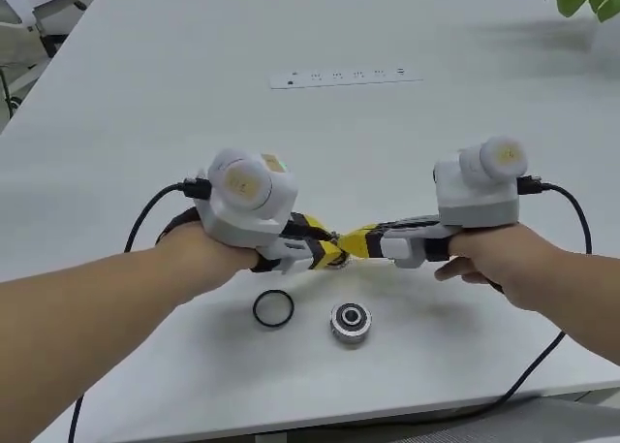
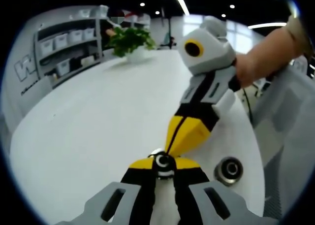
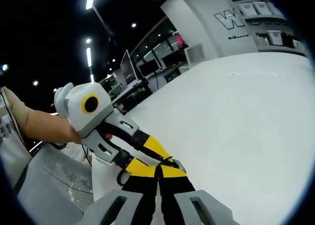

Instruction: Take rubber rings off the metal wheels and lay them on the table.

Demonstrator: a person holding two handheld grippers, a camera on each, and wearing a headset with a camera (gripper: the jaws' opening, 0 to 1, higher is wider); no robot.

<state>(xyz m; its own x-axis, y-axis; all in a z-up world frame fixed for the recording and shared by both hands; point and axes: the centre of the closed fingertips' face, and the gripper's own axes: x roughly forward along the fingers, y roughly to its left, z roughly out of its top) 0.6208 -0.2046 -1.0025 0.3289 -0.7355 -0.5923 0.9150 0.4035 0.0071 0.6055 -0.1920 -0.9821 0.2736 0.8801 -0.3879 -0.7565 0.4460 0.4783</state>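
Silver metal wheel (image 2: pixel 162 164), black-rimmed: I see left gripper (image 1: pixel 327 251) and right gripper (image 1: pixel 349 241) both clenched on it. At 6 o'clock, loose black rubber ring (image 1: pixel 273 308), second round metal wheel (image 1: pixel 350 321).

In the left gripper view, a large pale letter "W" (image 2: pixel 23 70) stands on the grey wall (image 2: pixel 19 94) at the far left, just beside the shelves; I cannot make out what follows it. In the right gripper view, big pale lettering (image 3: pixel 237 18) on the far white wall (image 3: pixel 206 28) at the right also begins with "W", and its other letters are too blurred to tell. A smaller line of text (image 3: pixel 242 37) runs beneath it, too small to read. In the head view, the power strip (image 1: pixel 346 77) far across the table bears tiny dark marks, unreadable. A small yellowish label (image 1: pixel 273 162) sits on top of my left gripper (image 1: pixel 325 254), too blurred to read.
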